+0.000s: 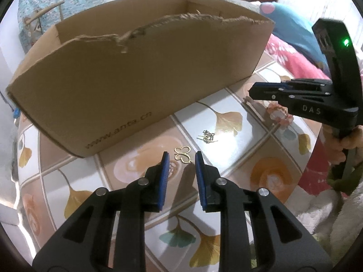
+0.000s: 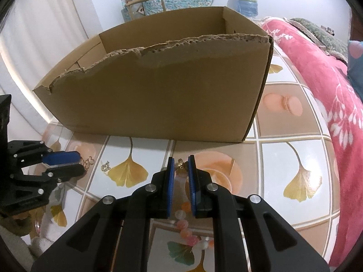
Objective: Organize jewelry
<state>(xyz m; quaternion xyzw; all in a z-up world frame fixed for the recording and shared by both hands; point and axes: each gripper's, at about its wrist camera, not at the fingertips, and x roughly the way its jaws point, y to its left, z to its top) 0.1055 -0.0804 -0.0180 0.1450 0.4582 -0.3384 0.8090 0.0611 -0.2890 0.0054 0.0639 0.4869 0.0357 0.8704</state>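
A gold butterfly-shaped piece (image 1: 182,155) lies on the table just ahead of and between the fingertips of my left gripper (image 1: 181,158), which stands open and does not touch it. A small cluster of gold earrings (image 1: 207,136) lies a little farther on. My right gripper (image 2: 181,161) is shut on a small gold end piece of a pink bead bracelet (image 2: 187,231), whose beads trail below the fingers. In the left wrist view the right gripper (image 1: 250,91) hovers at the right with the bracelet (image 1: 279,114) under it. The right wrist view shows the left gripper (image 2: 81,163) by the butterfly piece (image 2: 89,162).
A large open cardboard box (image 1: 136,79) with a torn front edge stands close behind the jewelry, also in the right wrist view (image 2: 158,90). The table (image 2: 295,158) has a tile-and-ginkgo-leaf cover. A pink blanket (image 2: 317,79) lies to the right; a chair (image 2: 145,2) stands beyond.
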